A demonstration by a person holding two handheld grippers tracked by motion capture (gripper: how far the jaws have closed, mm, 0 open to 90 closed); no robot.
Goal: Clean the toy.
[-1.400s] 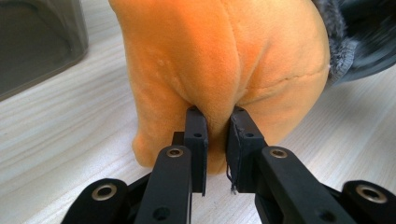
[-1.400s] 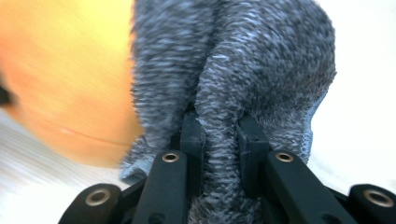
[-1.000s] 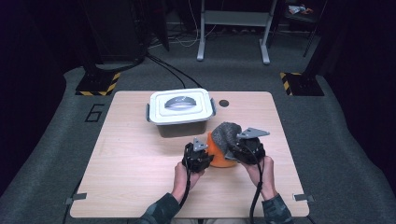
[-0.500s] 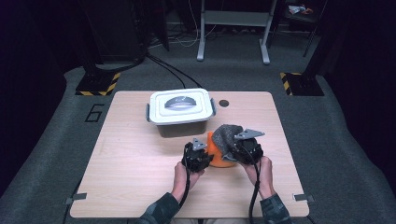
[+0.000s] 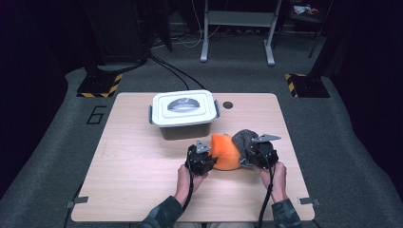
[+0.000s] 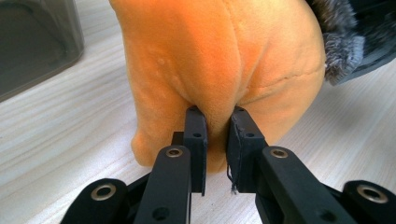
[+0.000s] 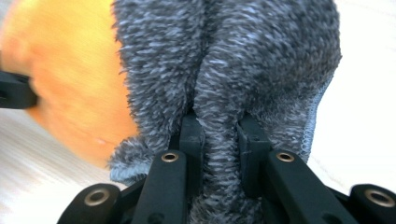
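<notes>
A soft orange plush piece (image 5: pixel 224 153) with a grey fuzzy cloth (image 5: pixel 243 138) against its right side rests on the wooden table (image 5: pixel 133 161), in front of the person. My left gripper (image 5: pixel 210 159) is at its left side. In the left gripper view the gripper (image 6: pixel 215 119) is shut on a fold of the orange plush (image 6: pixel 219 56). My right gripper (image 5: pixel 249 155) is at the right. In the right gripper view the gripper (image 7: pixel 219 123) is shut on a ridge of the grey fuzzy cloth (image 7: pixel 252 56), with the orange plush (image 7: pixel 70 84) behind it to the left.
A grey box with a white lid and handle (image 5: pixel 183 112) stands just beyond the plush, and its dark wall (image 6: pixel 32 42) shows in the left gripper view. A small round hole (image 5: pixel 228 105) sits in the table to its right. Bare wood lies to the left and front.
My right gripper has shifted slightly right and nearer to the person with the grey cloth. The left gripper and the orange plush have hardly moved.
</notes>
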